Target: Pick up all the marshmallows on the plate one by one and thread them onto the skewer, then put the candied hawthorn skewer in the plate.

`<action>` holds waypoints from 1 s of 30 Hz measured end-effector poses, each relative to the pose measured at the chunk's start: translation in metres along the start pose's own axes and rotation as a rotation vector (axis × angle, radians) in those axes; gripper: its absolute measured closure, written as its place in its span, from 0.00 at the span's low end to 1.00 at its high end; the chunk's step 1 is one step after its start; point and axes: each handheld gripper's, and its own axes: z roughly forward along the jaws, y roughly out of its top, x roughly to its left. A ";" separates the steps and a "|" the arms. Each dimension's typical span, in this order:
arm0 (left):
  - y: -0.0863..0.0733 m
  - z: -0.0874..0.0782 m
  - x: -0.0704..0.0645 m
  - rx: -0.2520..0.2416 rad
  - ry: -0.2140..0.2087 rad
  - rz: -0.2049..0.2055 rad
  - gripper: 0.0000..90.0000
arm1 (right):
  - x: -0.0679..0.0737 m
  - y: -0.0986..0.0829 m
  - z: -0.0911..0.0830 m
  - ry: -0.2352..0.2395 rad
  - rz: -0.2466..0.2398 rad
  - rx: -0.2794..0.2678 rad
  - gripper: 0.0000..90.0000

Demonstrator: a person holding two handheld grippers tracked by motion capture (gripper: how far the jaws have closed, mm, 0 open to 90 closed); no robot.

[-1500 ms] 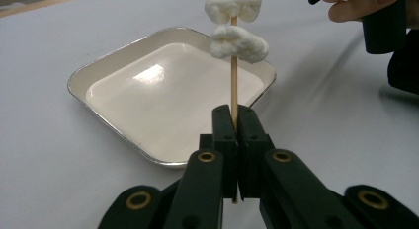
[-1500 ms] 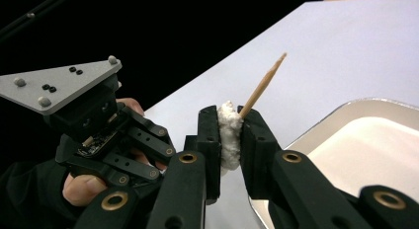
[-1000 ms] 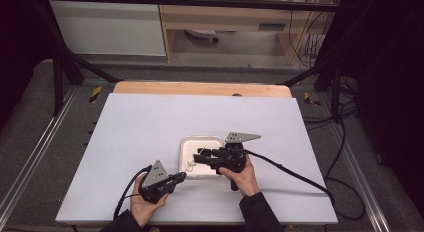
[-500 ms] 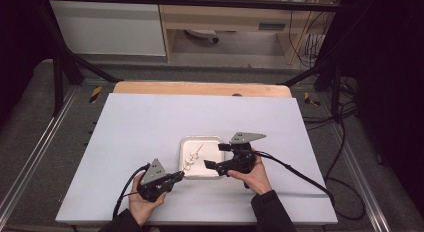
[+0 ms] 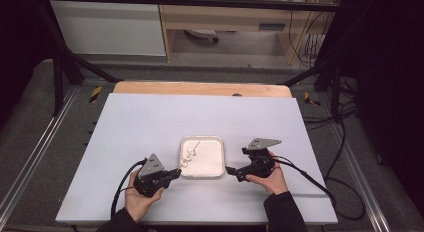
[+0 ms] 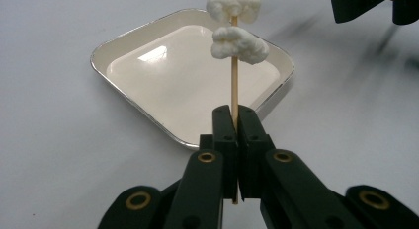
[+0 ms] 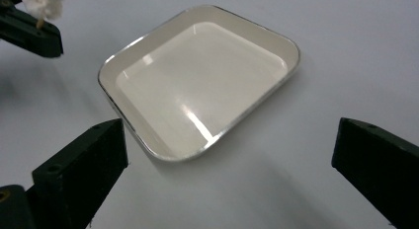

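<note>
My left gripper is shut on a thin wooden skewer that carries two white marshmallow pieces near its far end. In the high view the left gripper sits at the near left corner of a white square tray, and the skewer slants up over the tray's left side. My right gripper rests just right of the tray, pointing at it. Its jaws stand wide open with nothing between them, and the tray lies bare ahead of them.
The tray stands near the front middle of a large white table. A wooden strip runs along the far edge. Cables trail from both grippers toward the table's front and right.
My right gripper has pulled back from over the tray to its right side. The left gripper has stayed near the tray's corner with the skewer in it.
</note>
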 end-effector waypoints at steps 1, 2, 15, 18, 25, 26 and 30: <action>0.002 0.000 0.001 0.001 0.001 -0.006 0.98 | -0.003 -0.004 -0.003 -0.002 0.004 0.003 0.01; 0.004 -0.001 0.002 0.002 0.004 -0.006 0.98 | -0.005 -0.008 -0.005 -0.002 0.006 0.004 0.01; 0.028 0.003 0.016 0.072 0.016 -0.031 0.98 | -0.023 -0.038 -0.030 -0.060 0.013 0.019 0.01; 0.033 0.009 0.017 0.093 0.021 -0.033 0.98 | -0.025 -0.042 -0.032 -0.077 0.011 0.026 0.01; 0.044 0.028 0.016 0.152 0.044 -0.021 0.98 | -0.026 -0.049 -0.035 -0.083 0.001 0.042 0.01; 0.045 0.032 0.015 0.162 0.045 -0.021 0.98 | -0.026 -0.050 -0.035 -0.090 -0.002 0.045 0.01; 0.047 0.050 0.012 0.212 0.064 -0.010 0.98 | -0.028 -0.052 -0.038 -0.088 0.003 0.042 0.01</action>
